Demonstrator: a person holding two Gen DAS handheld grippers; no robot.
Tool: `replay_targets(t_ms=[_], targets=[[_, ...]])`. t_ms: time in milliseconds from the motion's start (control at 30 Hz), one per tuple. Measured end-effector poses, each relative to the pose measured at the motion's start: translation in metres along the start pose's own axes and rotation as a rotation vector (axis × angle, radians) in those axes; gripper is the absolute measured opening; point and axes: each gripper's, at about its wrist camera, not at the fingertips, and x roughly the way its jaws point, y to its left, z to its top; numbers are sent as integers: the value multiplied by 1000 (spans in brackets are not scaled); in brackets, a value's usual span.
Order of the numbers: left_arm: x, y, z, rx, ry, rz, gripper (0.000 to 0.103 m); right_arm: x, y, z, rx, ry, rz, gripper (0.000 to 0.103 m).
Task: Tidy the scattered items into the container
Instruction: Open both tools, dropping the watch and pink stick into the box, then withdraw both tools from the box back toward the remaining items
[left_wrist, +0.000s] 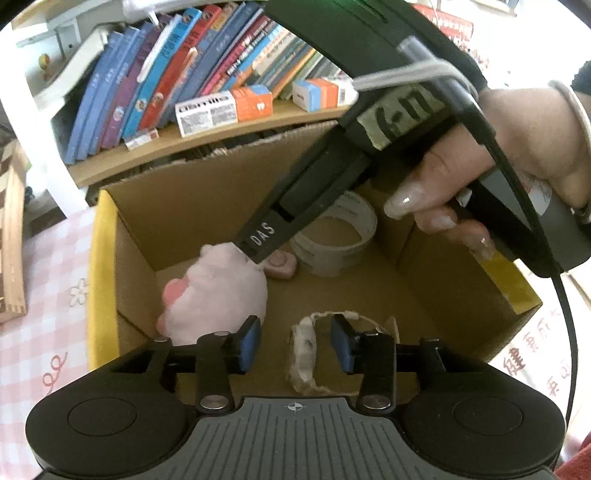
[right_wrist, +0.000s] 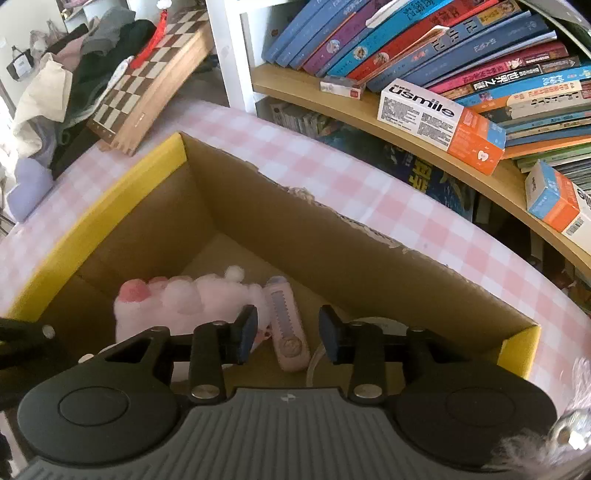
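Hovering over the corrugated cardboard box (right_wrist: 295, 236), my left gripper (left_wrist: 294, 343) and right gripper (right_wrist: 288, 332) gape, holding nothing. Inside: fluffy pink plush (right_wrist: 192, 299) at 9 o'clock, ribbed pink cutter (right_wrist: 290, 332) centre, tape ring (left_wrist: 332, 240), crinkled white band (left_wrist: 304, 350).

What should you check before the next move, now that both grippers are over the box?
1. Left gripper empty: ok, nothing pinched.
2. Right gripper empty: ok, open above the pink cutter.
3. Plush toy in the cardboard box: ok.
4. Tape roll in the box: ok.
5. White bracelet in the box: ok, lying on the bottom.
6. More items left outside: cannot tell.
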Motion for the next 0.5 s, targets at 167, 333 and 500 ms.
replay_targets(t_ms=[167,333,500], targets=[[-18,-1,1,2,-48,19,46,-15,2,-3,7,-33,2,40],[-44,-4,-3,20,-112,42,48,-35,6,-7,17,-80,1,41],[-68,-4,-11,13,-175,57,54,-58,17,-12,12,-124,1,42]])
